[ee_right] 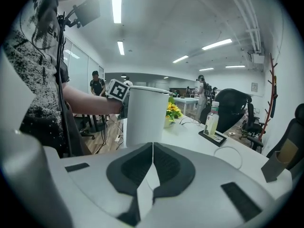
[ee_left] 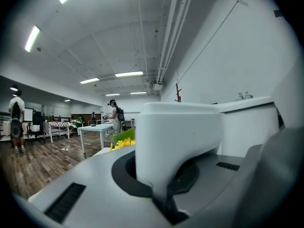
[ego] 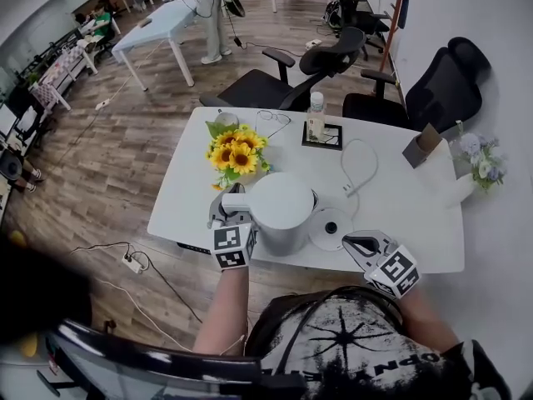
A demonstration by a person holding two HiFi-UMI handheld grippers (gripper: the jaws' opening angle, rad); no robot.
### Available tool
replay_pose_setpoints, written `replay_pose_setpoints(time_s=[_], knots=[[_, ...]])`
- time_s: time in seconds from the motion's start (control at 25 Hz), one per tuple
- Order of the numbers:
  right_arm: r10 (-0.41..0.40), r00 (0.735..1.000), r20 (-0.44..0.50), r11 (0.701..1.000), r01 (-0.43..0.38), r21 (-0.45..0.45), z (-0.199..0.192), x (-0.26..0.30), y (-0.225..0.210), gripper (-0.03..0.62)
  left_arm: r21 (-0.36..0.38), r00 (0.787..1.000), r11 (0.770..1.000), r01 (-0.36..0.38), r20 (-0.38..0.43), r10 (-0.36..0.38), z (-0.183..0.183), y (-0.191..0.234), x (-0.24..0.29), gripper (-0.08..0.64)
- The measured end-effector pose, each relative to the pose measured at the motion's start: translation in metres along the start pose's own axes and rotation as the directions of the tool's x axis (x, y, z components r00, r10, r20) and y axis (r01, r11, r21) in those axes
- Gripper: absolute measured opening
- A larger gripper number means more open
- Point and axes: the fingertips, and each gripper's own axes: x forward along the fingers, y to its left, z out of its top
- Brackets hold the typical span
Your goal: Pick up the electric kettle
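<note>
The white electric kettle [ego: 279, 211] is at the table's near edge, off its round base [ego: 331, 227], which lies just to its right. My left gripper [ego: 225, 211] is at the kettle's left side, shut on the handle. In the left gripper view the white handle [ee_left: 178, 137] fills the space between the dark pads, with the kettle body [ee_left: 247, 122] behind it. I cannot tell whether the kettle rests on the table or hangs above it. My right gripper [ego: 360, 244] is right of the base, shut and empty, its pads meeting [ee_right: 152, 151], with the kettle [ee_right: 145, 115] ahead of it.
On the white table [ego: 416, 232] stand sunflowers [ego: 237, 150], a bottle [ego: 316, 115] on a black tray, glasses [ego: 273, 119], a looped white cord [ego: 360, 169], a cardboard box [ego: 420, 147] and pale flowers [ego: 479, 161]. Office chairs [ego: 291, 77] stand behind the table.
</note>
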Motion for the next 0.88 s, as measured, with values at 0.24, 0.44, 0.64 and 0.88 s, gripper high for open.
replay_pose_setpoints(time_s=[0.24,0.44,0.64,0.88], knots=[[0.006,1.0,-0.015,0.999,-0.006,-0.041,0.004,0.005,0.006,0.023,-0.011,1.0,1.0,-0.011,-0.017,0.011,-0.016,0.009,0.003,0.009],[0.005,0.999,-0.045,0.999,-0.007,-0.043,0.002,0.009,0.007,0.023,0.004,1.0,1.0,-0.01,-0.002,0.01,-0.022,0.01,0.004,0.009],[0.013,0.998,-0.069,0.999,-0.017,-0.049,0.001,0.012,0.007,0.023,-0.022,0.999,0.999,-0.026,0.023,0.026,-0.024,0.014,0.003,0.009],[0.028,0.996,-0.084,0.998,-0.033,-0.054,0.001,0.019,0.008,0.023,-0.04,0.998,0.999,-0.035,0.05,0.037,-0.027,0.016,-0.001,0.009]])
